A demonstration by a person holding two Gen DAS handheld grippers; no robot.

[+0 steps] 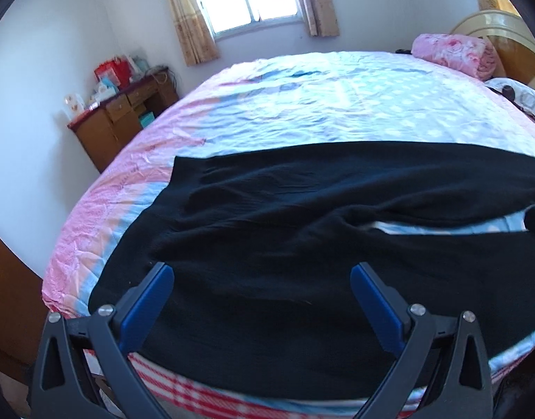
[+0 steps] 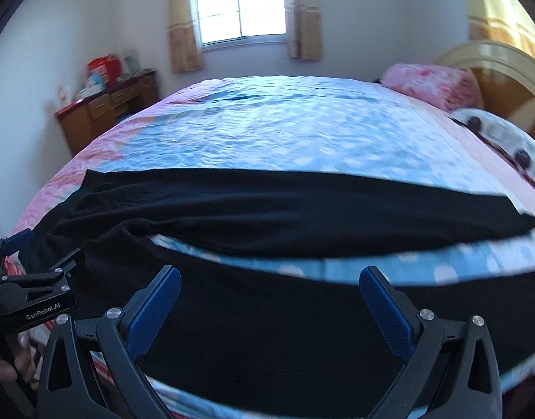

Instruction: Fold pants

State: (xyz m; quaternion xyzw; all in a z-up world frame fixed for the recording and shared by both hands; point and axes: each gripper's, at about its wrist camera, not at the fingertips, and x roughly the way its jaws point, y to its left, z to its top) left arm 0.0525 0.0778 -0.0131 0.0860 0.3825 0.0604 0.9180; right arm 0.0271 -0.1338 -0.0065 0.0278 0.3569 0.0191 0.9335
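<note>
Black pants [image 1: 302, 216] spread flat along the near edge of the bed [image 1: 302, 104], waist toward the left corner, legs splayed with a sliver of sheet between. Right leg ends cut off in the left wrist view. Left gripper [image 1: 262, 279] hovering over the waist area, fingers [image 1: 152, 300] wide, holding nothing. Right gripper [image 2: 270, 288] likewise wide and empty above the near leg. Right view blurred at the bed's right edge.
</note>
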